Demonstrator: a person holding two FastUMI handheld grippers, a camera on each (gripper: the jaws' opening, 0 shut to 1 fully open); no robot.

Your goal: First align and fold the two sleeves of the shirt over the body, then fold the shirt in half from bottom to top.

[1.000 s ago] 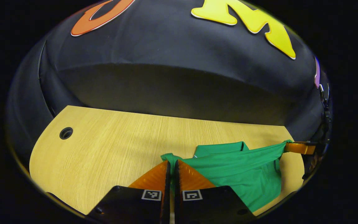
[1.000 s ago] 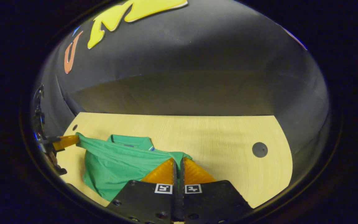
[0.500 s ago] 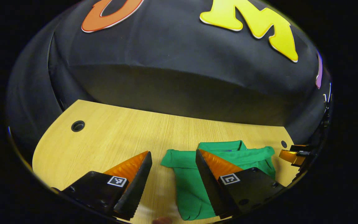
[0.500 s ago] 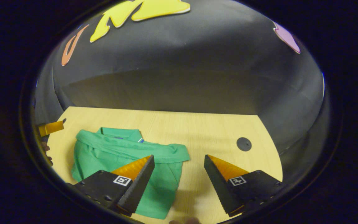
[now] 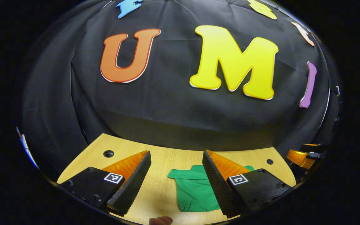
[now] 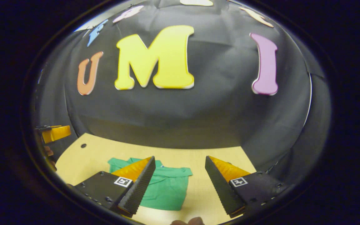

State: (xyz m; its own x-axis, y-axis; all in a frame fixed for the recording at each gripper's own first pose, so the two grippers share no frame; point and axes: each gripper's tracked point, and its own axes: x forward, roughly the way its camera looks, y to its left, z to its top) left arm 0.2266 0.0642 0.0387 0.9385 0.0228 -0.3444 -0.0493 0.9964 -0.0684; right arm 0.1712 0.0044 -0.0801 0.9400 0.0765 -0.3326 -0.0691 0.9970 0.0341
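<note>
A green shirt [image 5: 195, 189] lies folded into a compact packet on the wooden table [image 5: 159, 187], its collar on the far side. My left gripper [image 5: 177, 152] is open and held above and in front of the shirt, with nothing between its fingers. In the right gripper view the same shirt [image 6: 169, 187] lies low and centre-left, partly behind one finger. My right gripper [image 6: 180, 157] is also open and empty, raised off the cloth. The right gripper [image 5: 302, 156] shows at the far right of the left gripper view, and the left gripper [image 6: 55, 132] at the far left of the right gripper view.
The table [image 6: 89, 150] has a round cable hole near each far corner [image 5: 108, 153] [image 5: 270, 161]. The black cloth wall rises just behind the table's far edge. A person's fingertip [image 5: 161, 220] peeks in at the bottom edge.
Both grippers were shut on the shirt's edge a second ago. They opened, let the cloth drop folded over the body, then rose and drew back from the table.
</note>
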